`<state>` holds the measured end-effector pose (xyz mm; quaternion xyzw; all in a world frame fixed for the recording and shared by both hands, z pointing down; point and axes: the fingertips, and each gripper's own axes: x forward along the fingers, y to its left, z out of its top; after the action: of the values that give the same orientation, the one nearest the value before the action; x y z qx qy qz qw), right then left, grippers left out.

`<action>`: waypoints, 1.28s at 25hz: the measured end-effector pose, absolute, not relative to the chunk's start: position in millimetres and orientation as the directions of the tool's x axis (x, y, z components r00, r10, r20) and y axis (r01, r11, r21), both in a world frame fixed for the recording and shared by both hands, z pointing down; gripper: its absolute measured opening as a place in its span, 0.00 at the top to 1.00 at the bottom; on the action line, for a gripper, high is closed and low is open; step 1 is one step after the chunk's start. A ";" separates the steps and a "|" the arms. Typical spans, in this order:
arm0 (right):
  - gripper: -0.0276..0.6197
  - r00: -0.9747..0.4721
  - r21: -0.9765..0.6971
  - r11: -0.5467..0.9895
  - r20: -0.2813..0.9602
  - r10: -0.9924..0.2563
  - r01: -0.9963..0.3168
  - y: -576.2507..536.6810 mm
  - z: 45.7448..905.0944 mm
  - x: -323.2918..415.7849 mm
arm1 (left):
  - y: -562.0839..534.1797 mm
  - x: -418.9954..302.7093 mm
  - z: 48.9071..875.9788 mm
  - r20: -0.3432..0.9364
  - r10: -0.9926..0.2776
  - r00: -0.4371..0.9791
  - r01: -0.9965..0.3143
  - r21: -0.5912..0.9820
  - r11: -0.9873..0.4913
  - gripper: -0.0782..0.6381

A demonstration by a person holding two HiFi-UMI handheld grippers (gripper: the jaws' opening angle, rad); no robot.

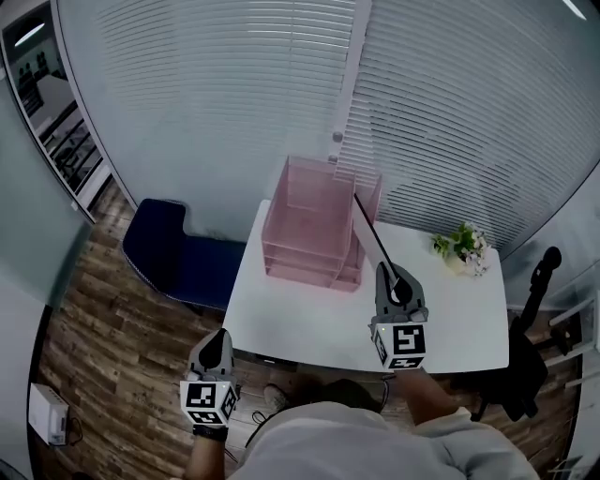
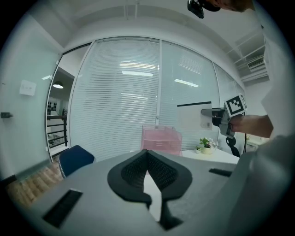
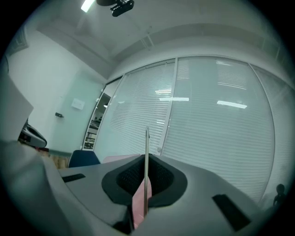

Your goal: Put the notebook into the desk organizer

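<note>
Right gripper clamps the thin notebook edge-on.

— What do the handheld tools look like?
— The left gripper and the right gripper share a smooth matte grey shell, and each carries a white cube printed with black square markers.
— And seen close up?
— On the left one, black ribbed pads sit in a dark, heart-shaped recess, with narrow black slots cut into the grey housing on both sides. The right one has the same recess and slots.
— Clothing?
— A pale grey top with short sleeves, and a small black camera on the head
</note>
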<state>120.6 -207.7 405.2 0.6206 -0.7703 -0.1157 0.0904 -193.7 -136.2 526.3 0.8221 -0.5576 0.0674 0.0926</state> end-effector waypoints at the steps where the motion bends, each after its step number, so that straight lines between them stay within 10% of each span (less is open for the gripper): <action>1: 0.92 -0.212 0.306 0.201 -0.001 -0.977 -0.931 -217.3 403.3 118.2 | -140.1 -196.1 528.1 0.214 -0.904 0.369 -0.930 0.082 -0.360 0.88; 14: 0.92 -0.166 0.625 0.248 0.189 -0.968 -0.740 -372.5 413.1 86.8 | -171.6 -231.1 532.7 0.208 -0.933 0.292 -0.955 0.116 -0.273 0.88; 32: 0.92 0.126 0.834 0.551 0.548 -0.827 -0.014 -463.1 544.6 33.5 | -180.9 -263.6 551.1 0.228 -0.946 0.231 -0.966 0.168 -0.195 0.88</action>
<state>33.5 -463.1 544.6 0.3596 -0.5846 -0.3086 0.6586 -263.6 -180.9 551.1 0.7722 -0.6190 0.0368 0.1383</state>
